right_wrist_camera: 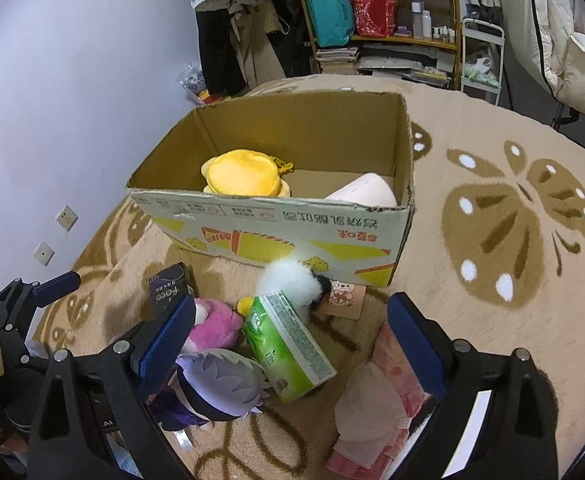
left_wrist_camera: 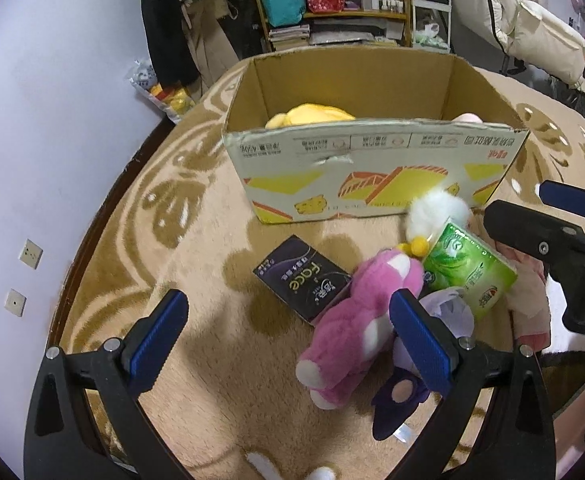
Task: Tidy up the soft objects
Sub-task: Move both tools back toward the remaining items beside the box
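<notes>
An open cardboard box [left_wrist_camera: 372, 160] [right_wrist_camera: 292, 224] stands on the beige blanket; it holds a yellow plush [right_wrist_camera: 242, 178] and a pale pink item [right_wrist_camera: 366, 192]. In front lie a pink plush [left_wrist_camera: 356, 320] [right_wrist_camera: 216, 324], a purple-haired doll [right_wrist_camera: 220, 384] [left_wrist_camera: 448, 312], a green tissue pack [left_wrist_camera: 468, 268] [right_wrist_camera: 288, 344], a white fluffy toy [left_wrist_camera: 436, 212] [right_wrist_camera: 292, 282], a dark "Face" box [left_wrist_camera: 302, 276] [right_wrist_camera: 170, 288] and a pink tissue pack [right_wrist_camera: 372, 412]. My left gripper [left_wrist_camera: 288, 340] is open above the pink plush. My right gripper [right_wrist_camera: 292, 348] is open above the green pack.
The patterned blanket [right_wrist_camera: 512, 220] covers the bed. A wall with sockets [left_wrist_camera: 30, 254] is at the left. A shelf [right_wrist_camera: 380, 8] with bags and bottles and hanging clothes [left_wrist_camera: 180, 20] stand behind. The right gripper shows in the left wrist view [left_wrist_camera: 552, 240].
</notes>
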`<state>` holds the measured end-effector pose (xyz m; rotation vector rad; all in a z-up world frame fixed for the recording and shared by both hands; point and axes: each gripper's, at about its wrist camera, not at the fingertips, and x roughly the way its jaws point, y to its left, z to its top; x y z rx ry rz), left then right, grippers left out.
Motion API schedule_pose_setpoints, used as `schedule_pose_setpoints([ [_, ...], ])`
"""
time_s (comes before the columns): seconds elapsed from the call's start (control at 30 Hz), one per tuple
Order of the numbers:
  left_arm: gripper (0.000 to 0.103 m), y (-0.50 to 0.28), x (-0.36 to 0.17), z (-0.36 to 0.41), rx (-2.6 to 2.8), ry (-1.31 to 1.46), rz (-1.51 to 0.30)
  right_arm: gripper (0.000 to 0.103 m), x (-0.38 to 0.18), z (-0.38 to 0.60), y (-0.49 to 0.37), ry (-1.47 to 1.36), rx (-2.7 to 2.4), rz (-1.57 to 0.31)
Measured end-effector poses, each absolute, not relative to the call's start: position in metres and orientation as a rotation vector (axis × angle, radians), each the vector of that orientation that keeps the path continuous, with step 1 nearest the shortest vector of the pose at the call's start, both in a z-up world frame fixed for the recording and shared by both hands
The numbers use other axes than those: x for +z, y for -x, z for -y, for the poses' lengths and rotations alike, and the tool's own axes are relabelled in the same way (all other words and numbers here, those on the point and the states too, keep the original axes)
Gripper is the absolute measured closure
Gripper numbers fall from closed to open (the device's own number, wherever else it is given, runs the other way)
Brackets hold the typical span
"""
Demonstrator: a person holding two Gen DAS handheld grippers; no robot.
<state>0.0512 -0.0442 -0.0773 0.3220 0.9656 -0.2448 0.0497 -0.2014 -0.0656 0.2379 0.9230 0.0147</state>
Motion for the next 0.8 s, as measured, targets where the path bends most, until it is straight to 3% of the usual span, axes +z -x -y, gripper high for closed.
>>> schedule_pose_setpoints([
  [0.8,0.003,-0.061,-0.102,0.051,-0.276,-0.356,-1.074,0.002,-0.101,0.192,-0.069,-0.233,0.038,-1.063],
])
